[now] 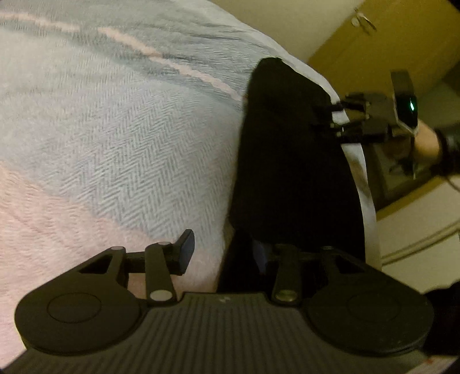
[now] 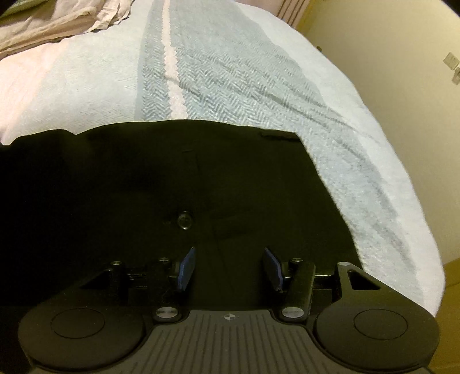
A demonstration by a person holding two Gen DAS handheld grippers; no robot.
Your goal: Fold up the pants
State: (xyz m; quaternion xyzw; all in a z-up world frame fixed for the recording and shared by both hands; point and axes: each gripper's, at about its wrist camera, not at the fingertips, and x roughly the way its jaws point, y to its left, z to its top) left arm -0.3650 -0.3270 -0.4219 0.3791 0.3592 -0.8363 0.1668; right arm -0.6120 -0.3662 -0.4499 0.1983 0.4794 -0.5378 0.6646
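Black pants (image 2: pixel 143 187) lie spread across the near end of a bed, waistband toward the far side, with a button (image 2: pixel 185 220) showing. In the left wrist view the pants (image 1: pixel 287 158) run along the bed's right edge. My right gripper (image 2: pixel 230 270) hovers just over the cloth, its blue pads apart and nothing pinched between them. It also shows as the right gripper (image 1: pixel 330 118) at the pants' outer edge, held by a hand (image 1: pixel 428 141). My left gripper (image 1: pixel 227 253) is open. Its left pad (image 1: pixel 187 250) stands clear of the pants' edge; its right finger is lost against the black cloth.
The bed carries a pale blue and pink herringbone blanket (image 1: pixel 115 129) that drops off at the right side (image 2: pixel 402 230). Crumpled pale cloth (image 2: pixel 57 26) lies at the far left. A yellow cabinet door (image 1: pixel 365 20) and a cream wall (image 2: pixel 388 72) stand beyond the bed.
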